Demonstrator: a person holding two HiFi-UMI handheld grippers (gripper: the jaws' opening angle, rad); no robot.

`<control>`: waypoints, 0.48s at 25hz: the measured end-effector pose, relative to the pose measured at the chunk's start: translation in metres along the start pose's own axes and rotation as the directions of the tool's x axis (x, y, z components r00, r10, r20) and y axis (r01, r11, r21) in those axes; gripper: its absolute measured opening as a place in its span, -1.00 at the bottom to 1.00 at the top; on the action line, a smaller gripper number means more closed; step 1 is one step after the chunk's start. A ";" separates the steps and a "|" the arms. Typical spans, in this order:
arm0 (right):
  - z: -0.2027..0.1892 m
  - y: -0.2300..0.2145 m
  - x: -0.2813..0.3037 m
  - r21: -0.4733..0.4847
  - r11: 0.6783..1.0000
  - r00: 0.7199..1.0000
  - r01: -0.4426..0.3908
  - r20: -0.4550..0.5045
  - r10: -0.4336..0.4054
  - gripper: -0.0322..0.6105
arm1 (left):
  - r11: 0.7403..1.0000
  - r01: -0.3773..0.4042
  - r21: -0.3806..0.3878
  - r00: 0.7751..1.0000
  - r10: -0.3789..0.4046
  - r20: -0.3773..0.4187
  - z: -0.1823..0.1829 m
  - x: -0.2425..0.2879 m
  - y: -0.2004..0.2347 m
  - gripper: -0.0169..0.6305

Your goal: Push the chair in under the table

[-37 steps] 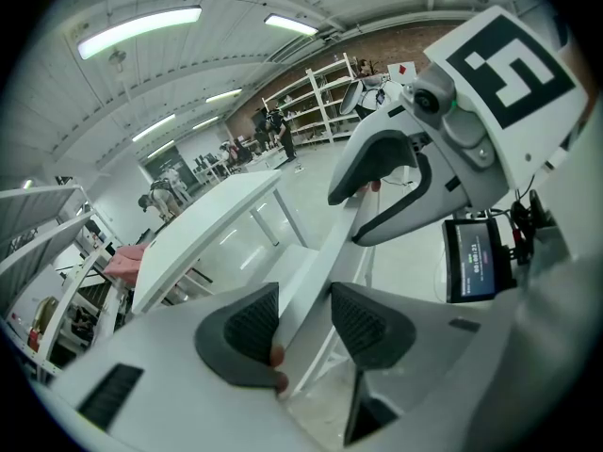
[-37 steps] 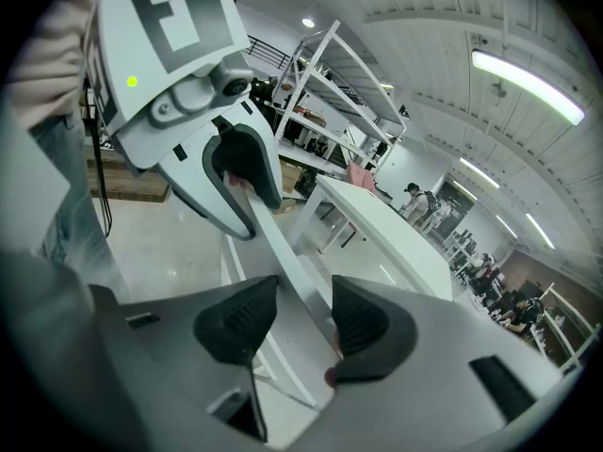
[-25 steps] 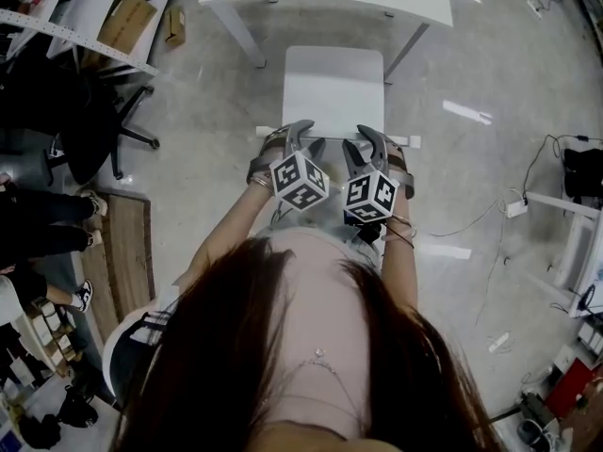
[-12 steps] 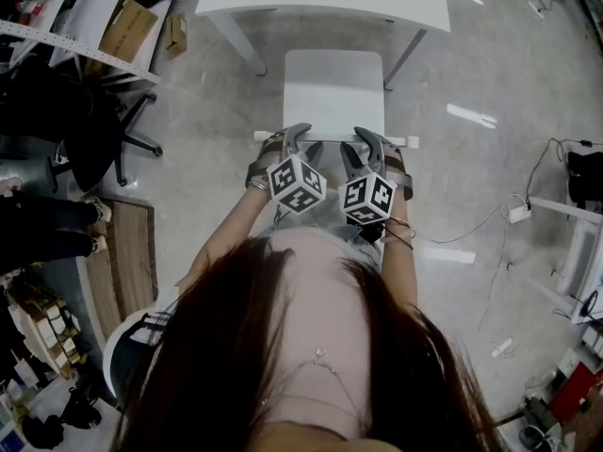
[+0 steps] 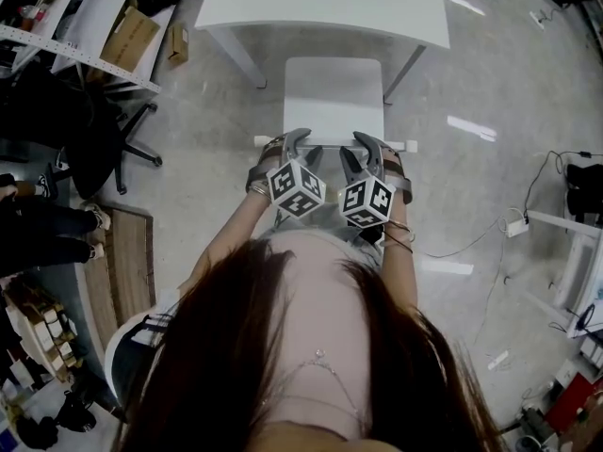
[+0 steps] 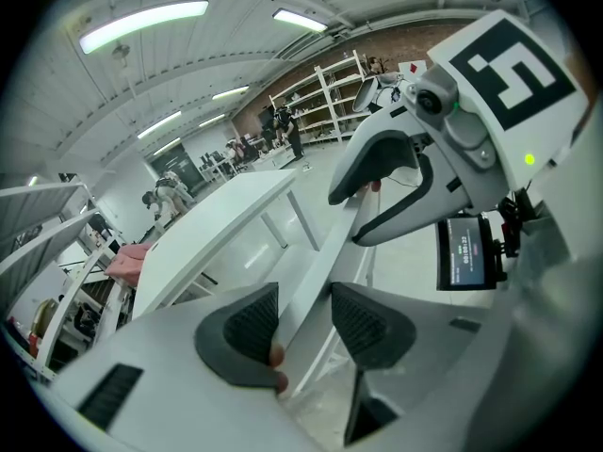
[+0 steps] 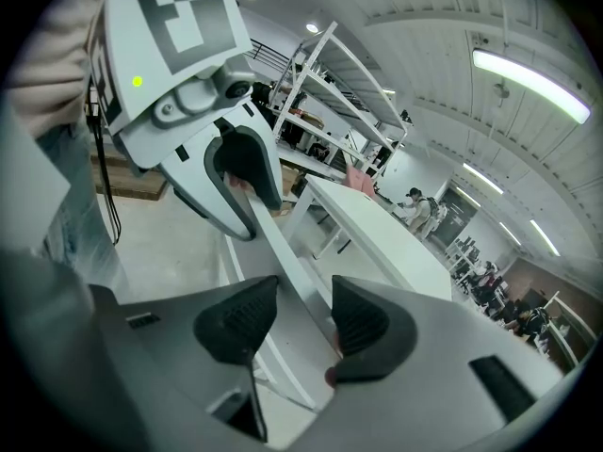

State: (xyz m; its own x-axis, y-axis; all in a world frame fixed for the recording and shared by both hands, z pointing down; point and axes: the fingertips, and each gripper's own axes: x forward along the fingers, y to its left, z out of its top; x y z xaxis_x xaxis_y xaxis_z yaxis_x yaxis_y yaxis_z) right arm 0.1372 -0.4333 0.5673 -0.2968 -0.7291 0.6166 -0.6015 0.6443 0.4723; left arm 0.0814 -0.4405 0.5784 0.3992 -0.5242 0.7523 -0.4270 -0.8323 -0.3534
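Observation:
A white chair stands in front of a white table (image 5: 320,3), its seat (image 5: 334,97) reaching to the table's near edge. Both grippers sit side by side on the top rail of the backrest (image 5: 332,143). My left gripper (image 5: 301,142) straddles the rail's left half; in the left gripper view the rail (image 6: 325,252) runs between the two pads (image 6: 303,318), and both pads lie against it. My right gripper (image 5: 366,144) holds the right half the same way, the rail (image 7: 273,243) clamped between its pads (image 7: 306,314).
A black office chair (image 5: 94,135), shelving (image 5: 75,45) and a cardboard box (image 5: 127,26) stand at the left. People's legs (image 5: 47,224) and a wooden pallet (image 5: 127,262) are further left. Cables (image 5: 509,219) trail over the floor at the right.
The chair and both grippers have slid forward toward the table, so the seat's far edge is closer to the tabletop. Both grips on the backrest look unchanged.

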 end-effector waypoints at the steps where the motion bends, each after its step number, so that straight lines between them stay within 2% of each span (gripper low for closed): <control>1: 0.000 -0.003 0.002 0.000 1.000 1.000 -0.002 -0.001 0.002 -0.33 | 1.000 -0.001 -0.001 1.000 0.001 0.000 0.002 0.002 0.002 -0.39; 12: 0.002 -0.035 0.024 -0.014 1.000 1.000 0.002 0.013 -0.002 -0.33 | 1.000 -0.020 -0.008 1.000 0.020 0.007 0.019 0.023 0.029 -0.39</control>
State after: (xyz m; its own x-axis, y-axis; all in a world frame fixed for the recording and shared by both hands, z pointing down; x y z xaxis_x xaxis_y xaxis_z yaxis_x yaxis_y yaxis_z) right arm 0.1499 -0.4737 0.5641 -0.3050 -0.7331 0.6079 -0.5914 0.6461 0.4825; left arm 0.0940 -0.4803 0.5751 0.3962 -0.5417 0.7413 -0.4413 -0.8204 -0.3636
